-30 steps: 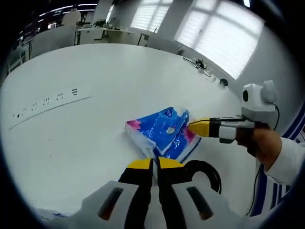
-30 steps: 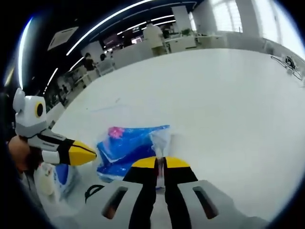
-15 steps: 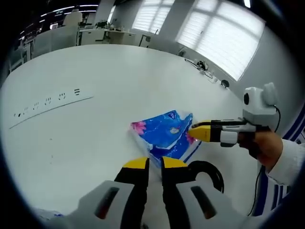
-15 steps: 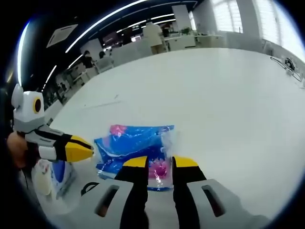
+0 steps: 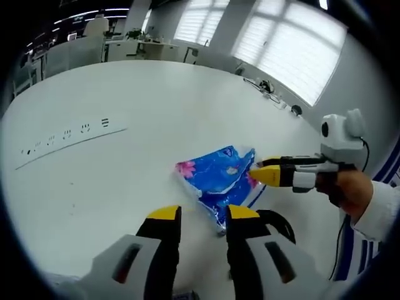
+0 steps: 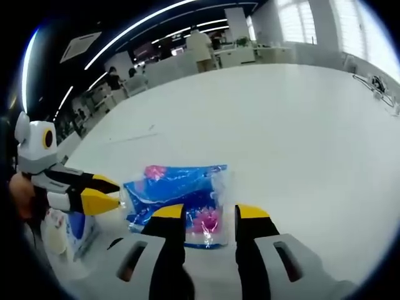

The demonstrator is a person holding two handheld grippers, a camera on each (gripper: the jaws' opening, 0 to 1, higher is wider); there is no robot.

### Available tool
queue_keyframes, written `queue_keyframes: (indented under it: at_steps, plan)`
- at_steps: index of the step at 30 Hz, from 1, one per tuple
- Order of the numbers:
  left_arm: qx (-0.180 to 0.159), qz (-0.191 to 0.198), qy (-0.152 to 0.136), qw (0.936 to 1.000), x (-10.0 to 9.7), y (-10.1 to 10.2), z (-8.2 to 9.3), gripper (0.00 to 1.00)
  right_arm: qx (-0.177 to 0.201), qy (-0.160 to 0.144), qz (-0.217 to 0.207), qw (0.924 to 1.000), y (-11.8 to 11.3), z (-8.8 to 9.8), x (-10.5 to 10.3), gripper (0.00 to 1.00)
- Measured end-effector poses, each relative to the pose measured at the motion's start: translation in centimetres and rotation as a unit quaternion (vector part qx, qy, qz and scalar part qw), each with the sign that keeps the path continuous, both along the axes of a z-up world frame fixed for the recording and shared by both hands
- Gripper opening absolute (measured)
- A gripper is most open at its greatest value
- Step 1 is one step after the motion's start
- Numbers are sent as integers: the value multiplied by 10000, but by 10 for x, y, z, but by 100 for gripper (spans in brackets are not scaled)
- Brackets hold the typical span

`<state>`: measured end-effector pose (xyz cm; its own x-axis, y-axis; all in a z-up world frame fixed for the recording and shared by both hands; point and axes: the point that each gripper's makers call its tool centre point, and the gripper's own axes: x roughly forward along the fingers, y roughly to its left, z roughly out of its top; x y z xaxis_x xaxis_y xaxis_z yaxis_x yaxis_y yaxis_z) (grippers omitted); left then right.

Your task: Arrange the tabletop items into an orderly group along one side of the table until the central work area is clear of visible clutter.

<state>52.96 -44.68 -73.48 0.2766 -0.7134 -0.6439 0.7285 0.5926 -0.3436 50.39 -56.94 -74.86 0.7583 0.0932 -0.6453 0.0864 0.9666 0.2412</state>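
Both pairs of jaws have spread since a second ago, when each was pressed together on an edge of the blue tissue pack; the pack now lies free on the white table.

From the left gripper view, the left gripper [image 5: 197, 212] stands with its yellow-tipped jaws parted, and the blue tissue pack [image 5: 219, 176] sits flat on the table [image 5: 125, 100] just beyond them, its clear plastic corner reaching down into the gap between the tips. The pack is blue with pink patches at its ends. At its far side the right gripper [image 5: 257, 174] comes in from the right, held by a person's hand [image 5: 342, 189] in a white sleeve, its yellow tips just beside the pack's edge. A black cable loop [image 5: 278, 225] lies on the table near the left gripper's right jaw. A printed strip of small marks [image 5: 65, 134] runs across the table well away to the left.

From the right gripper view, the right gripper [image 6: 209, 215] is likewise spread, with the tissue pack [image 6: 175, 194] lying just ahead of and between its tips. The left gripper [image 6: 112, 195] enters from the left, jaws apart, close to the pack's other end. A second small blue-and-white packet [image 6: 72, 228] sits at the lower left, near the table edge.
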Motion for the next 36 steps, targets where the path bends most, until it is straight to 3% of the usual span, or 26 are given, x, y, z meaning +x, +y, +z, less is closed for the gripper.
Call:
queue_keyframes:
  at_steps: [10,21,24,36]
  plan:
    - [13,-83,-40,10000,-2,0,4,38,-22,-76,-34,10000,-1,10,-1,33]
    - [-60,-122,-115,9998,0,4,18,54,-77,-147,-29,9999,0,20,-2,43]
    - [-62,-167,-124,9998,-1,6,21,63,-83,-166,-4,9998,1,23,-2,47]
    - [-180,-208,-178,9995,0,18,35,76,-140,-271,144,9994,9,37,-6,63]
